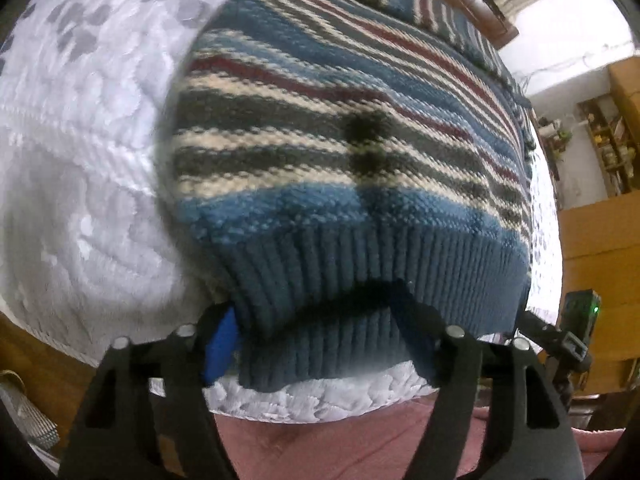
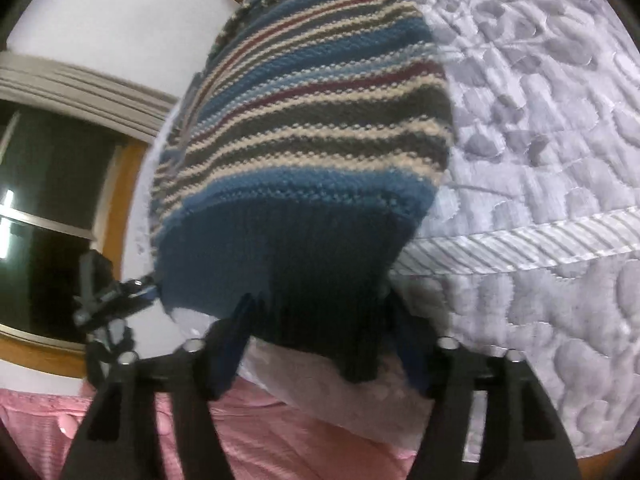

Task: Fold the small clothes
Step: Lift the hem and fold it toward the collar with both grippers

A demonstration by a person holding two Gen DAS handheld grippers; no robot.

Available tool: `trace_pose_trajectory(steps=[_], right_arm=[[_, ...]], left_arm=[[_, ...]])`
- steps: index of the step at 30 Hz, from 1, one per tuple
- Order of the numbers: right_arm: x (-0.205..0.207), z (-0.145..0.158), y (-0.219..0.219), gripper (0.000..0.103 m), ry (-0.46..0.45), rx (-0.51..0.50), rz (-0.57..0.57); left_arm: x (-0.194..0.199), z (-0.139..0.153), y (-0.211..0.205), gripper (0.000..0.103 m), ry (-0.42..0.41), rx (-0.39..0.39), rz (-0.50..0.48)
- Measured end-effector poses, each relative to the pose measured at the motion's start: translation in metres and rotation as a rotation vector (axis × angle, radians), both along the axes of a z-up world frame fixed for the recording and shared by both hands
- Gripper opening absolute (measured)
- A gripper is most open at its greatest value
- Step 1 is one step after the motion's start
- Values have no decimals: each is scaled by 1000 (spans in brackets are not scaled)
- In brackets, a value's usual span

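Striped knit sweater (image 1: 340,152) is lifting off the white quilt (image 1: 80,160), its ribbed hem seemingly pinched by left gripper (image 1: 316,344) and right gripper (image 2: 320,344); keeping both level should fold it squarely.

We get heavy fisheye bending and black vignette at all corners. Left wrist view: blown-out daylight upper right, motion blur on the striped sweater (image 1: 352,152), whose ribbed hem is in shadow at bottom center. Right wrist view: dimmer, softer; dark window (image 2: 52,208) at left.
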State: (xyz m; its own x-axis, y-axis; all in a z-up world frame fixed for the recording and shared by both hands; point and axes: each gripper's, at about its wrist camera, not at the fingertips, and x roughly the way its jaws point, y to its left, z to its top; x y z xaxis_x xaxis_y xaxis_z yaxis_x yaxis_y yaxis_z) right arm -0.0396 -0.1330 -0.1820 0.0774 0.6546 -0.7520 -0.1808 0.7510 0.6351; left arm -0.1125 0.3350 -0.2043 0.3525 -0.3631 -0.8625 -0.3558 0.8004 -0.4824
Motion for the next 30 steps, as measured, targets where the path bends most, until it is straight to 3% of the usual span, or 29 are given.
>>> trace_pose_trajectory(steps=[1,3,5,7,20,24,27,30], right_arm=[[0,0,3,70,-2,-8,-1],[0,4,7,59,-34,-48,4],[1,8,7,26,-51,-58,-1],[5,11,-1,15,-33,11,-33],[48,79,-25,12,-141,355,-70],[92,98,-25,11,-194,354,-81],[123,96,-19,11,-189,347,-99],[157,84,-11,11,-156,302,-115]], left_arm=[[2,1,-3,67,5,16,-1],[5,4,-7,58,-1,40,-11],[4,9,-6,39,-13,33,-8],[0,13,1,23,-25,1,15],[29,73,25,17,-299,-229,99],[61,81,39,17,-342,-211,110],[89,78,50,16,-355,-220,126],[118,71,59,13,-348,-147,131]])
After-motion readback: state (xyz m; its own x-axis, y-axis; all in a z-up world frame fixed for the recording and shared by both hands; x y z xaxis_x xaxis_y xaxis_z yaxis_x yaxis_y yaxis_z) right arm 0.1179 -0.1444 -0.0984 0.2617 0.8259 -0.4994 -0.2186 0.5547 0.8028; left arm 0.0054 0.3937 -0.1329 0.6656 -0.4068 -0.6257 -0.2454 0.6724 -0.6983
